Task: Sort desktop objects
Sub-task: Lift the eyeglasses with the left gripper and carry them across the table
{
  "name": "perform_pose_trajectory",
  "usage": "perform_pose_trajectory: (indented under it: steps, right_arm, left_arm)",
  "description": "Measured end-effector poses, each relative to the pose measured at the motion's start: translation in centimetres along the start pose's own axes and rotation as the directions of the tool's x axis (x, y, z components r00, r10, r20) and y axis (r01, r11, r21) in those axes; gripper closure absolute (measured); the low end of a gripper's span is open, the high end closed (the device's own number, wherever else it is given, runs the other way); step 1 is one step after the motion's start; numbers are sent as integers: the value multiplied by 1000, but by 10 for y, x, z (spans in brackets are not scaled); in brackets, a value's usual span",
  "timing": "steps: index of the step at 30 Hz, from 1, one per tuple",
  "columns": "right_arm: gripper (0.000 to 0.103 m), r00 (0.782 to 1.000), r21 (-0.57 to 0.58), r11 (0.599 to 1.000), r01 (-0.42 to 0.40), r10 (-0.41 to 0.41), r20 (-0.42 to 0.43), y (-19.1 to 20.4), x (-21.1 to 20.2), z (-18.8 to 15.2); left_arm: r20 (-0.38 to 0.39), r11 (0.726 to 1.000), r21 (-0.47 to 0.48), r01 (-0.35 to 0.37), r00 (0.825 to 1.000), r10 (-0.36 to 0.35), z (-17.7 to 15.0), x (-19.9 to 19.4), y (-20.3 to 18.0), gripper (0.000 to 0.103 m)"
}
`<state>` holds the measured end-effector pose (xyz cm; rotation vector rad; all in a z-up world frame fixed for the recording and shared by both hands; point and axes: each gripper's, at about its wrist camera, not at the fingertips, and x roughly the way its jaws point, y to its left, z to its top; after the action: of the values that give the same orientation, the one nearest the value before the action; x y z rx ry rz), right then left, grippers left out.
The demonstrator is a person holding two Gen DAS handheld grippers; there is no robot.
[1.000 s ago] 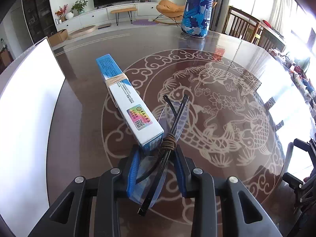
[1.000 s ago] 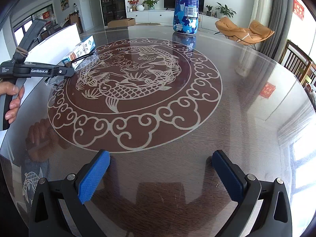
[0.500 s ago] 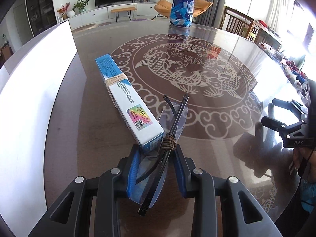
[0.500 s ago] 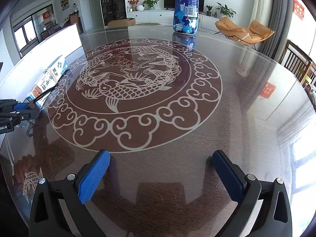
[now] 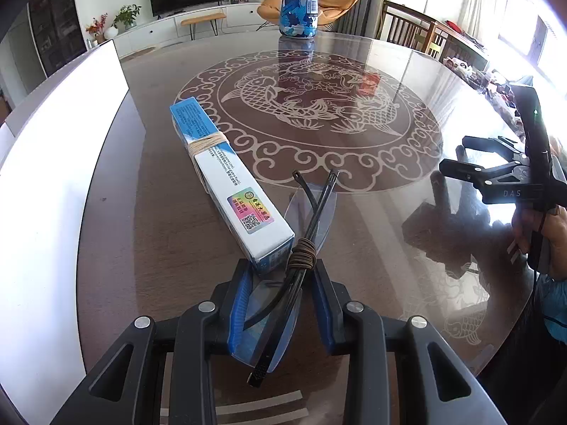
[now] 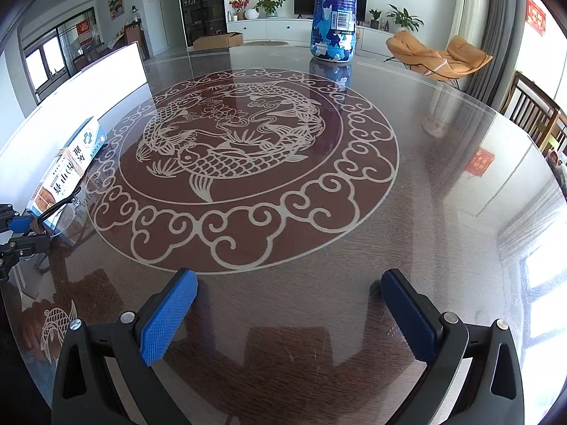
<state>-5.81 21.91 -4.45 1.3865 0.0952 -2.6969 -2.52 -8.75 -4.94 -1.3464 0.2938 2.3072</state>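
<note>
**Sorting status: glasses in transfer**

The left gripper (image 5: 280,297) is clamping folded glasses (image 5: 301,248) beside the toothpaste box (image 5: 226,180) at the worktop's (image 6: 443,230) 9 o'clock edge. The right gripper (image 6: 287,315) is waiting wide open, empty. The bottle (image 6: 335,14) at 12 o'clock is remaining unsorted.

Folded black glasses (image 5: 304,248), temples crossed and bound with brown cord, clamped between blue pads, tips toward 12 o'clock. Touching at 10 o'clock: long white-blue box (image 5: 226,180), rubber-banded, lying flat. Far at 12: upright blue bottle (image 5: 299,3).
</note>
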Motion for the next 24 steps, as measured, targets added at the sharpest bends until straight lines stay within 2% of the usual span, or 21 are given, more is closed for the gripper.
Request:
perform_pose_trajectory:
  steps: [12,24]
  right_arm:
    - [0,1000,0,1000,0,0,0,0,0,0]
    - [0,1000,0,1000,0,0,0,0,-1,0]
  left_arm:
    - [-28,1000,25,15,1000,-15,-16,-11,-4,70]
    - [-16,999,9,40,999,-40,-26,-17,-3,70]
